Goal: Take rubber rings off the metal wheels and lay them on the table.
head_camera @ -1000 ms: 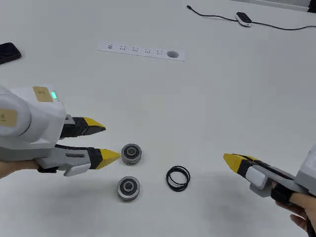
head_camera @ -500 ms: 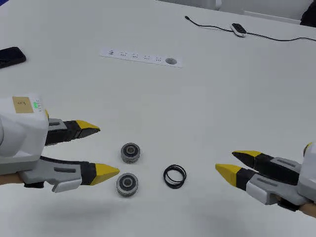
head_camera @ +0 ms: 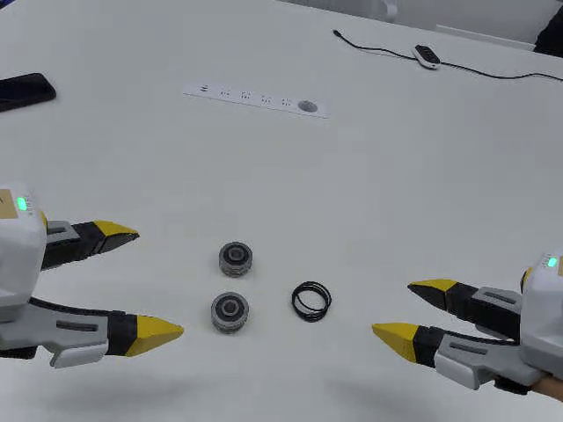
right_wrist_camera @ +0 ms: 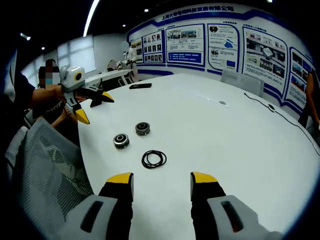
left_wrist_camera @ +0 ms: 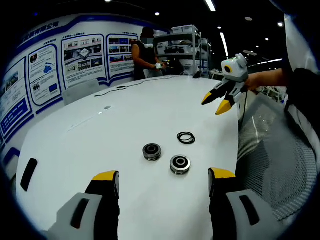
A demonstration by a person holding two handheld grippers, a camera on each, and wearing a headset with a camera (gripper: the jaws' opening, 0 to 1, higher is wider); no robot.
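we judge the job done or nearly so: the rubber rings [head_camera: 310, 301] lie piled on the table [head_camera: 369, 193] just beside the two metal wheels [head_camera: 235, 258], which look bare though we cannot be sure, while our left gripper [head_camera: 158, 282] and right gripper [head_camera: 393, 308] hover wide-jawed, holding nothing.

The rubber rings [head_camera: 311, 301] are black, the metal wheels [head_camera: 235, 258] grey and black, the table [head_camera: 396, 176] plain white
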